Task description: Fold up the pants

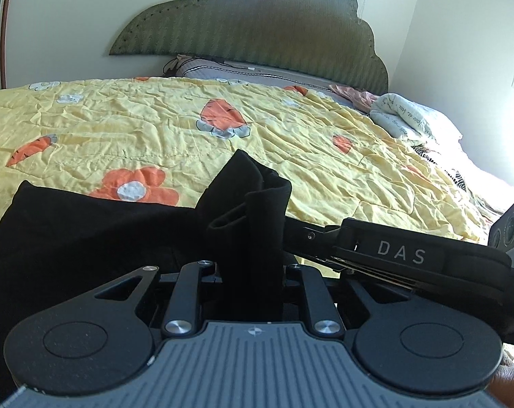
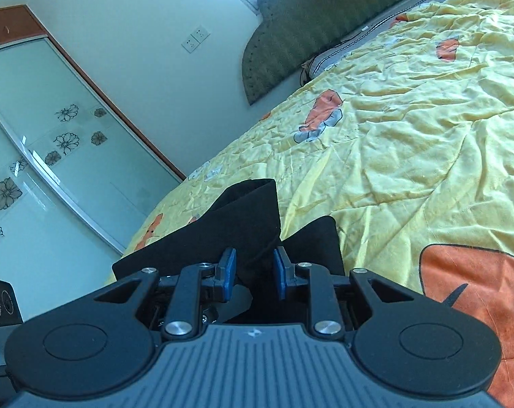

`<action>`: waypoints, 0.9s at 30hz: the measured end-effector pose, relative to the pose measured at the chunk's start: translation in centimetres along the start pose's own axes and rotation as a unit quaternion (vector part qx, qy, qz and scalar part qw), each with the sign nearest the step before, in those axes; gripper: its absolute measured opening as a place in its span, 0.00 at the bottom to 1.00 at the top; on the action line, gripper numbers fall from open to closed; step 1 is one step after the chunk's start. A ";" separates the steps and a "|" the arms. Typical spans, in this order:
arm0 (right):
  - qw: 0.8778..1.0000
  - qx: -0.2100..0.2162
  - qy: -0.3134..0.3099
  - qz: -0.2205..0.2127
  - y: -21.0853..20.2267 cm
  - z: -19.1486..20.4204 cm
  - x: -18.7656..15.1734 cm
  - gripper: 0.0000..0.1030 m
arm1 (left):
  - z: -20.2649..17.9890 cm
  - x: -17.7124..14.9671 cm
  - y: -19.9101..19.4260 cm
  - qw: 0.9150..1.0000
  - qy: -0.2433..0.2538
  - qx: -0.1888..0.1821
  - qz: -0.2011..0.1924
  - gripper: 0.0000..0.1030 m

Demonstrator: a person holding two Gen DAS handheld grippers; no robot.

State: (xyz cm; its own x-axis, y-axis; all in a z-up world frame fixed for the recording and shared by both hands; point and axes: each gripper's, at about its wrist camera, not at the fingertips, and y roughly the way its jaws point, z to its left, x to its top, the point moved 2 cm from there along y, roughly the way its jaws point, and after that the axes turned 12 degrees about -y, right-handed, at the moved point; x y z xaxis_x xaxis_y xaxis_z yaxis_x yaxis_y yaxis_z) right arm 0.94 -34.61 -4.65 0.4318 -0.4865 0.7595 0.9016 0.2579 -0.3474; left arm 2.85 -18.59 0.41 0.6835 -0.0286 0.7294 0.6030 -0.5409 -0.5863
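The black pants (image 1: 87,231) lie partly on the yellow quilt at the lower left of the left wrist view. A bunched, folded edge of them stands up between the jaws of my left gripper (image 1: 253,265), which is shut on it; the cloth hides the fingertips. The right tool's black body (image 1: 392,255) comes in from the right, close beside that bunch. In the right wrist view my right gripper (image 2: 254,267) is shut on another fold of the pants (image 2: 243,214), with a blue pad (image 2: 228,265) on each side of the cloth.
A yellow quilt (image 1: 290,142) with orange flowers and carrots covers the bed. A green headboard (image 1: 257,27) and a grey pillow (image 1: 240,73) are at the far end, a rolled white blanket (image 1: 406,115) at the right. A glass wardrobe door (image 2: 53,156) stands beyond the bed's edge.
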 end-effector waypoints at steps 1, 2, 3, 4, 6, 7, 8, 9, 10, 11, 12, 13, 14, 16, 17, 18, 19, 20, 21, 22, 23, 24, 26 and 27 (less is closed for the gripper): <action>1.000 0.003 0.006 -0.001 -0.1 -0.3 -0.1 0.23 | -0.2 0.0 0.0 1.000 0.003 -0.001 0.000 0.16; 1.000 0.003 0.009 -0.002 -0.3 -0.6 -0.1 0.23 | -0.5 0.0 0.1 1.000 0.006 -0.003 0.000 0.16; 1.000 0.000 0.010 -0.005 -0.5 -0.7 -0.2 0.25 | -0.9 -0.1 0.2 1.000 0.011 -0.003 0.000 0.16; 1.000 -0.004 0.012 -0.008 -0.8 -0.9 -0.3 0.27 | -1.2 -0.2 0.3 1.000 0.016 -0.003 0.000 0.16; 1.000 -0.011 0.018 -0.011 -1.1 -1.4 -0.4 0.28 | -2.0 -0.6 0.6 0.999 0.037 0.002 -0.003 0.16; 1.000 -0.014 0.022 -0.012 -1.2 -1.7 -0.5 0.31 | -2.3 -0.8 0.9 0.999 0.050 0.004 -0.001 0.23; 0.999 -0.020 0.027 -0.011 -1.3 -2.0 -0.5 0.33 | -2.4 -1.0 1.1 0.998 0.057 0.001 0.003 0.28; 0.999 -0.035 0.031 -0.010 -1.4 -2.4 -0.6 0.40 | -2.3 -1.2 1.1 0.998 0.055 -0.005 0.006 0.34; 0.998 -0.050 0.031 -0.013 -1.7 -2.6 -0.7 0.44 | -2.3 -1.3 0.9 0.998 0.053 -0.013 0.010 0.39; 0.997 -0.067 0.029 -0.019 -2.1 -2.8 -0.7 0.44 | -2.3 -1.4 0.6 0.998 0.055 -0.024 0.015 0.42; 0.996 -0.080 0.029 -0.028 -2.5 -3.1 -0.8 0.45 | -2.5 -1.5 0.1 0.997 0.063 -0.036 0.018 0.49; 0.995 -0.092 0.030 -0.037 -3.1 -3.2 -0.8 0.45 | -2.6 -1.6 -0.5 0.996 0.073 -0.046 0.019 0.57; 0.993 -0.107 0.030 -0.046 -3.6 -3.3 -0.7 0.45 | -2.6 -1.7 -1.4 0.995 0.084 -0.051 0.015 0.60; 0.988 -0.136 0.021 -0.071 -5.0 -2.9 -0.5 0.45 | -2.1 -1.8 -3.4 0.994 0.097 -0.052 -0.006 0.66; 0.987 -0.139 0.011 -0.081 -5.5 -2.5 -0.4 0.45 | -1.6 -1.8 -4.6 0.994 0.099 -0.051 -0.019 0.67; 0.987 -0.135 -0.002 -0.087 -5.9 -1.9 -0.3 0.45 | -0.8 -1.6 -5.8 0.994 0.095 -0.048 -0.035 0.69; 0.988 -0.128 -0.013 -0.087 -5.9 -1.3 -0.2 0.46 | 0.1 -1.3 -6.8 0.994 0.088 -0.039 -0.049 0.71; 0.990 -0.115 -0.027 -0.081 -5.8 -0.6 -0.2 0.48 | 1.2 -0.9 -7.9 0.995 0.078 -0.026 -0.062 0.72; 0.991 -0.102 -0.041 -0.071 -5.4 -0.1 -0.3 0.55 | 2.4 -0.5 -8.8 0.995 0.068 -0.014 -0.074 0.73; 0.993 -0.087 -0.053 -0.057 -4.9 0.4 -0.4 0.60 | 3.7 -0.1 -9.7 0.995 0.057 0.001 -0.087 0.75; 0.994 -0.076 -0.066 -0.040 -4.1 0.9 -0.8 0.61 | 5.1 0.3 -10.4 0.994 0.046 0.024 -0.097 0.76; 0.994 -0.076 -0.078 -0.020 -3.3 1.1 -1.3 0.61 | 6.6 0.7 -11.0 0.993 0.033 0.050 -0.103 0.76; 0.988 -0.122 -0.090 0.021 -1.8 0.7 -2.2 0.62 | 10.2 1.3 -11.9 0.990 -0.005 0.089 -0.107 0.76; 0.983 -0.157 -0.092 0.030 -1.4 0.2 -2.8 0.63 | 12.1 1.5 -12.3 0.989 -0.030 0.101 -0.101 0.76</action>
State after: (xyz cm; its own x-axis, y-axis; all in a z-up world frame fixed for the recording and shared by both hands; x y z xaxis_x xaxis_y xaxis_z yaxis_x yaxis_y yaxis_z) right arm -1.52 -33.43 -6.13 0.4988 -0.3125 0.8084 0.8505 -0.0027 -0.5259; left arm 1.45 -1.85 4.45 0.5597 0.1154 0.8206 0.7959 -0.3506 -0.4936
